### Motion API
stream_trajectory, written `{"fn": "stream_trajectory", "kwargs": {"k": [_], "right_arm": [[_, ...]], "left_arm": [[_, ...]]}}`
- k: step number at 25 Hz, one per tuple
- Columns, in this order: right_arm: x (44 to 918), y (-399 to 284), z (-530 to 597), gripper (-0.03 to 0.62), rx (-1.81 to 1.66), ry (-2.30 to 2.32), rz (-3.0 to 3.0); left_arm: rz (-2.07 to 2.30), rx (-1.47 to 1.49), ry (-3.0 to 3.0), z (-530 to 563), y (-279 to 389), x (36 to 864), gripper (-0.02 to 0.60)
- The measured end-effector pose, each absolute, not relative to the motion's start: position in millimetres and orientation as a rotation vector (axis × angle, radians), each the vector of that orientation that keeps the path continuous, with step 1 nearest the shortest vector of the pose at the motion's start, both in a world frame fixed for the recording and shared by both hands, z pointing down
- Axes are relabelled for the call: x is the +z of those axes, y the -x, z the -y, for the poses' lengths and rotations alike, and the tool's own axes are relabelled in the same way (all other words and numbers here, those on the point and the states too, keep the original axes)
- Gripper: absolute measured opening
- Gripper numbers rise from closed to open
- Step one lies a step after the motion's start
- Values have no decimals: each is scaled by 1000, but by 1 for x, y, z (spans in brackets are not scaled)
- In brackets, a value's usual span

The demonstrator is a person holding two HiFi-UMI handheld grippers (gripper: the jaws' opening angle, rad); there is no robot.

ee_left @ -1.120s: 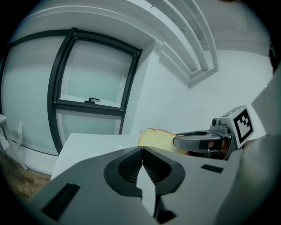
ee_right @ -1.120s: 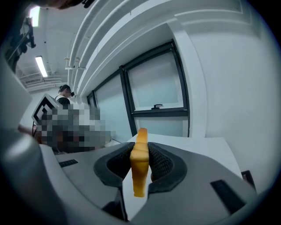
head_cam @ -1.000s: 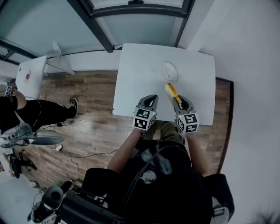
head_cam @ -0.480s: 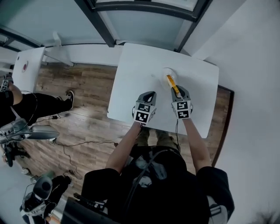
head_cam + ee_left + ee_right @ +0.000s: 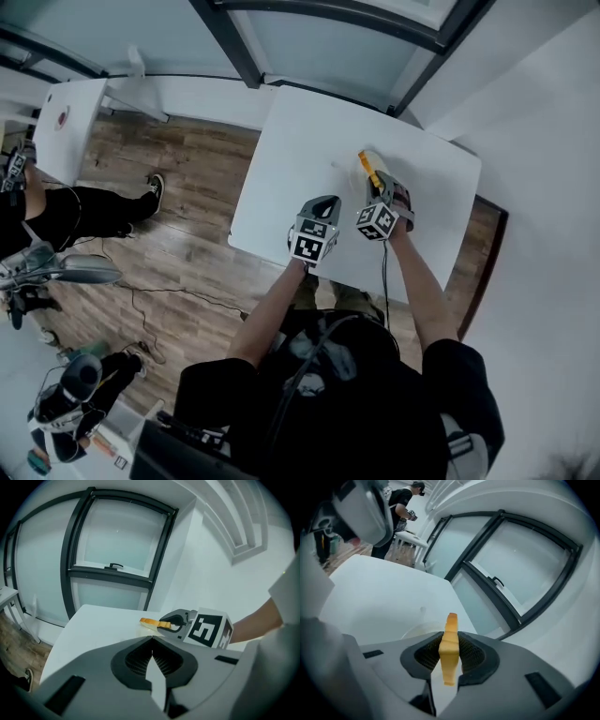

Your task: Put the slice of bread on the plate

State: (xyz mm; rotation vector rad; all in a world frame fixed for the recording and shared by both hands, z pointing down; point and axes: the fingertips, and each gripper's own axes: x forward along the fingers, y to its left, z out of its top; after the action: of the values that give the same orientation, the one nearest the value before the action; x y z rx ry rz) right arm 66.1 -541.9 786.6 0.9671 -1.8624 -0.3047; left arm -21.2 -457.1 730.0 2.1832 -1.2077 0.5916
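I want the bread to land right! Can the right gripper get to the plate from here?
Probably yes. The right gripper, shut on the slice of bread, is right by the plate with nothing between them. The left gripper sits off to the side.

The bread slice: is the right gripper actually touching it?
Touching. The right gripper view shows the right gripper with its jaws clamped on both faces of the bread slice.
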Motion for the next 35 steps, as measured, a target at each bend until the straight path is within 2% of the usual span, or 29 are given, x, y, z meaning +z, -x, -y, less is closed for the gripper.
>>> {"fn": "stream_trajectory", "kwargs": {"k": [8,14,20,21,22,24,27,35], "right_arm": [[821,-37,521,97,-241,-781,1918],[842,-34,497,243,41,-666,1974],[802,-47,493,242,261,-890,2123],[790,-51,492,224,270,-946,2145],[778,-54,490,164,274,-1006,2165],[752,-64,484,86,291,-1135,2189],[719,-84,470,20,367,-1314,2192],[652,-141,406,9,614,-1646,2218]], "left_arm": [[1192,566,-2140,449,18,735,6],[1169,562,-2139,443,19,733,6],[1169,544,-2160,442,21,726,6],[1169,537,-2164,441,21,723,6],[1170,528,-2170,441,22,720,6],[1172,505,-2190,439,22,713,6],[1166,467,-2234,433,20,698,6],[1225,436,-2312,400,33,655,6]]}}
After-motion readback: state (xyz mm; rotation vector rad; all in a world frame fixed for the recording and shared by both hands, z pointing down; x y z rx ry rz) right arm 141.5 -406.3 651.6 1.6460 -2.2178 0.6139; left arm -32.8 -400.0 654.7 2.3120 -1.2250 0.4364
